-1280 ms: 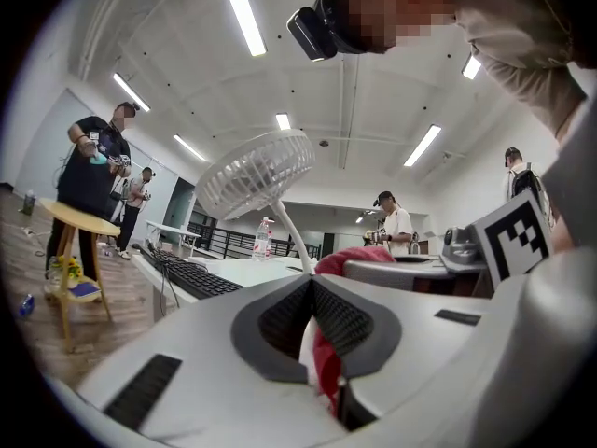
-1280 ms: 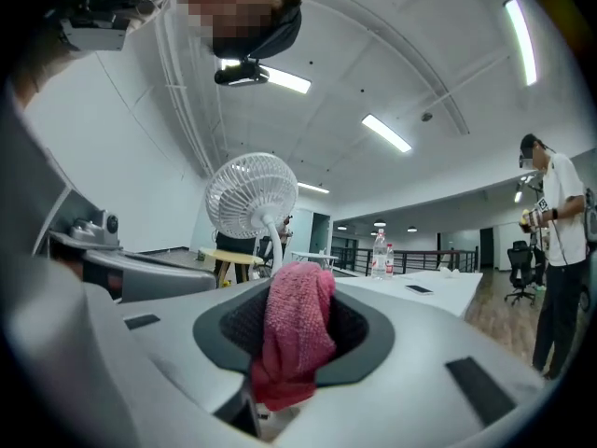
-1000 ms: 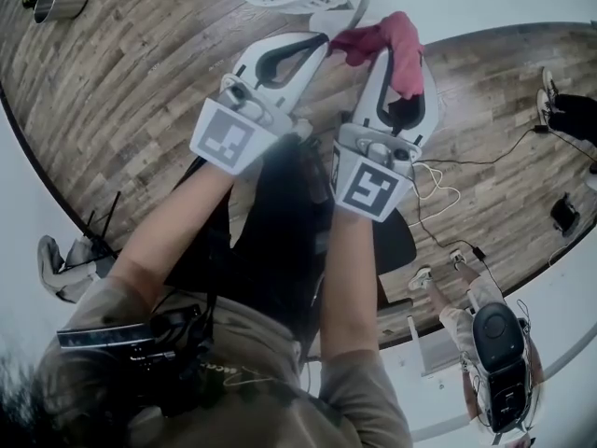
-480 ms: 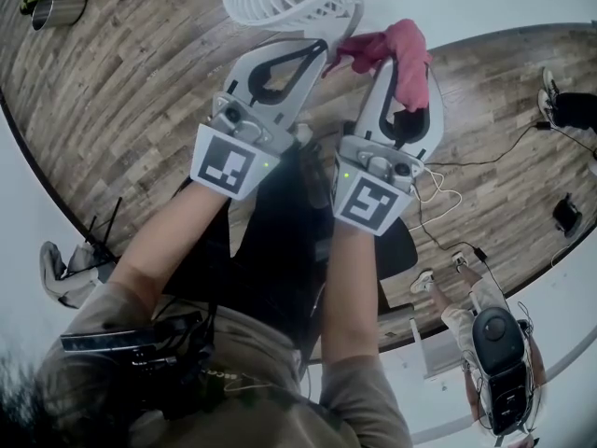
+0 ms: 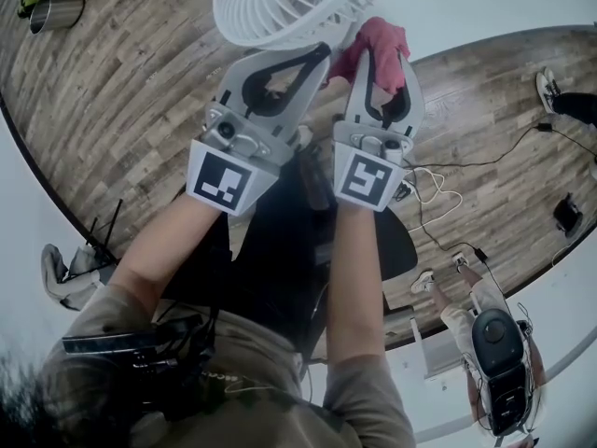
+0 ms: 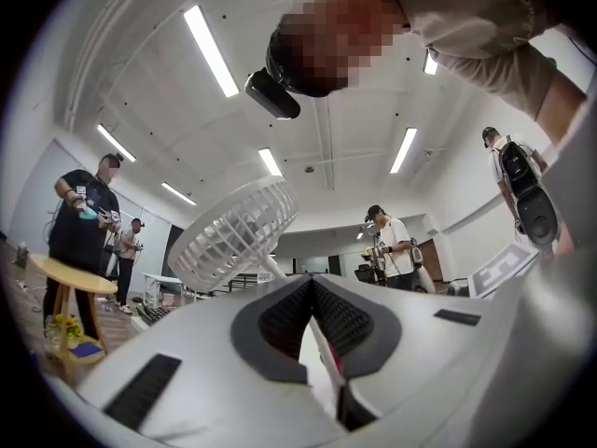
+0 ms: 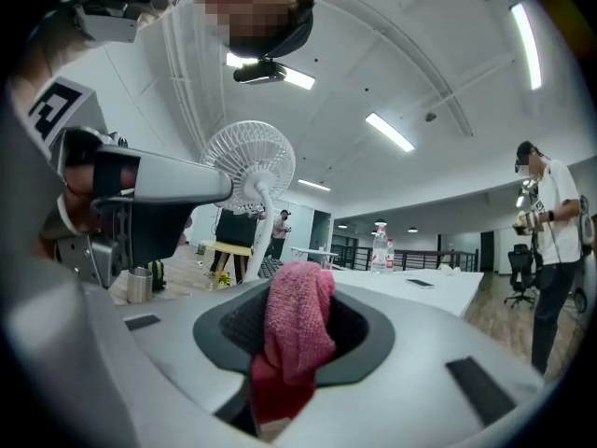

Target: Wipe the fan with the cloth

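Observation:
A white cage fan [image 5: 289, 3] fills the top of the head view, and its thin stalk runs down to the tips of my left gripper [image 5: 320, 54]. The left gripper view has the cage [image 6: 233, 231] up left of the shut jaws of that gripper [image 6: 312, 285], which pinch the stalk. My right gripper [image 5: 381, 49] is just to the right, shut on a pink cloth [image 5: 378, 37] that bulges past its tips close to the fan's stalk. In the right gripper view the cloth [image 7: 297, 320] hangs between the pads, with the fan [image 7: 250, 161] and the left gripper [image 7: 159, 185] ahead on the left.
A metal cup [image 5: 58, 6] stands on the wooden floor at far left. Cables [image 5: 438, 180] trail on the floor at right, and a person with a backpack [image 5: 494, 339] stands at lower right. A white table [image 7: 420, 283] carries a water bottle [image 7: 379, 248]. Other people stand around.
The left gripper has risen with the fan, whose cage now looms larger in the head view. The right gripper with the cloth has drawn in beside the left one, nearer the stalk.

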The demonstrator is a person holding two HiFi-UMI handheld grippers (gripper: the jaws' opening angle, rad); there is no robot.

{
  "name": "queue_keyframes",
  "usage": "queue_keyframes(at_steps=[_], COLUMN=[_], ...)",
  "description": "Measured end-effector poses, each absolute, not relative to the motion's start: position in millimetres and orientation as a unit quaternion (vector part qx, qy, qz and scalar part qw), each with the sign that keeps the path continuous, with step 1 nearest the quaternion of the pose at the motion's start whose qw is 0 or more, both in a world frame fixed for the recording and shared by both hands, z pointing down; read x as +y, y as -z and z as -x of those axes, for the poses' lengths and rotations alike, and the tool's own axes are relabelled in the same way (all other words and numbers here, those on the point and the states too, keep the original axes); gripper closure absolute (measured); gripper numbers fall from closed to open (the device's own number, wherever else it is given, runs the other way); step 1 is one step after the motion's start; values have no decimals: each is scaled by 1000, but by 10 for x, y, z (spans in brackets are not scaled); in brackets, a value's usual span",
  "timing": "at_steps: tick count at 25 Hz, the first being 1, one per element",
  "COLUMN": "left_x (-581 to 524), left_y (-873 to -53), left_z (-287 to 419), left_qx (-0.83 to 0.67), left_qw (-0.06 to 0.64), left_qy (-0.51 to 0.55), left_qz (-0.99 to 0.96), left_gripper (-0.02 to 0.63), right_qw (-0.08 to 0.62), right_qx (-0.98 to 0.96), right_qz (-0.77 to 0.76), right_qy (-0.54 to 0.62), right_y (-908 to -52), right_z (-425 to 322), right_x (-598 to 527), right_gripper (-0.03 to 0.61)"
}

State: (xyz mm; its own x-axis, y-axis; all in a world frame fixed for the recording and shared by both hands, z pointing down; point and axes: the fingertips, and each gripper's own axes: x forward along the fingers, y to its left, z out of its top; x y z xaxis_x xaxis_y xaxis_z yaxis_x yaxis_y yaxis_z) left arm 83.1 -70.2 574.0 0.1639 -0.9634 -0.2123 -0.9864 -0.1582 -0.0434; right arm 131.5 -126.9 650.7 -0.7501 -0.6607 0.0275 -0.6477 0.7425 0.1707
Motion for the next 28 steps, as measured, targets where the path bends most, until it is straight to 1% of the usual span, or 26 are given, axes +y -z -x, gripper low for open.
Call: queue_keyframes(at_steps=[6, 9, 15, 19, 21, 25, 28], left_x=[-708, -715, -667, -624, -594, -578, -572], left_y=[-5785, -5805, -5833, -5846, -5858, -5841, -5819], left_z=[-747, -718, -647, -641, -643, -646, -674], left_qx=[648, 651, 655, 657, 657, 658, 660], left_qw=[76, 70, 60, 55, 54, 52, 47], left_qy=[-65, -65, -68, -71, -68, -73, -80], left_qz=[755, 753, 750, 749, 749, 748, 746], left_gripper=[627, 627, 627, 626, 627, 626, 627], right_qw=[66, 87, 135, 164, 148, 85, 81], right_qx=[-945, -946, -928, -910, -909, -921, -940], right_qz=[-318, -309, -345, -375, -381, -368, -323], right_qy=[38, 53, 47, 64, 78, 92, 74], right_y=[-6735, -6784, -6879, -6867, -6742, -6370, -6405], right_z=[-1107, -1107, -1261, -1456, -1543, -1502, -1277], right_x=[-1335, -1368, -1520, -1638, -1621, -1512, -1306], right_gripper=[443, 442, 439, 439, 439, 439, 437])
